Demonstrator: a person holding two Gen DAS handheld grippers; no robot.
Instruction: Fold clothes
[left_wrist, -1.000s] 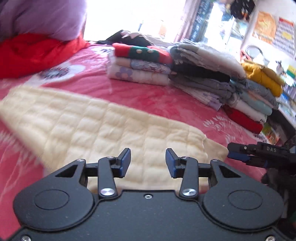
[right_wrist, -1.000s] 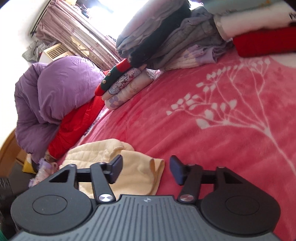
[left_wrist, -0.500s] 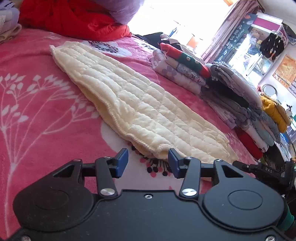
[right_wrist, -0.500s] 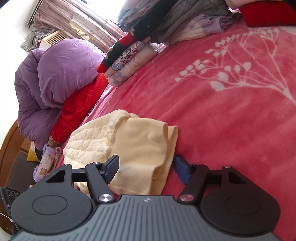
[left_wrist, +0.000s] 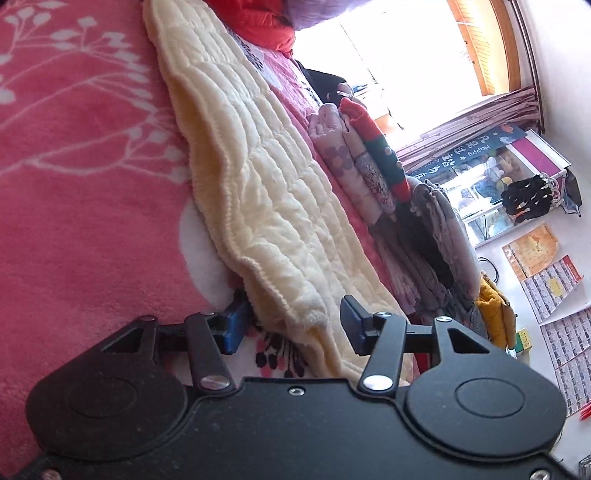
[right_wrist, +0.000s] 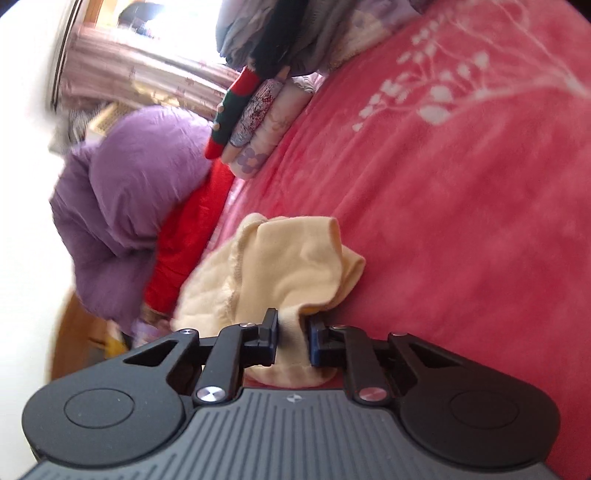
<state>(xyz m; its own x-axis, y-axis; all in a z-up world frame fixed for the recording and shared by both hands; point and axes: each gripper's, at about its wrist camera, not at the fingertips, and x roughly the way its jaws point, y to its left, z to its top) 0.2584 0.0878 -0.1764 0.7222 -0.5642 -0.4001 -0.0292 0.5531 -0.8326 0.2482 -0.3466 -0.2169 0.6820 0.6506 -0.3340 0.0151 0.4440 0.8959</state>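
Note:
A long cream quilted garment (left_wrist: 258, 177) lies stretched along the red flowered blanket (left_wrist: 81, 184). Its near hem runs between the fingers of my left gripper (left_wrist: 291, 325), which stands open astride the edge, one blue pad (left_wrist: 234, 326) low against the blanket. In the right wrist view the other end of the cream garment (right_wrist: 291, 258) is bunched and lifted. My right gripper (right_wrist: 291, 338) is shut on a fold of it just above the blanket (right_wrist: 461, 221).
Stacks of folded clothes (left_wrist: 373, 173) line the far side of the bed, seen also as a folded pile (right_wrist: 251, 114) in the right wrist view. A purple duvet (right_wrist: 136, 192) over red bedding (right_wrist: 188, 236) sits at the bed's end. Shelves and wall calendars (left_wrist: 554, 280) stand beyond.
The right gripper has shut on the cream garment's end and raised it. The left gripper has tilted and dropped down to straddle the near hem, still open.

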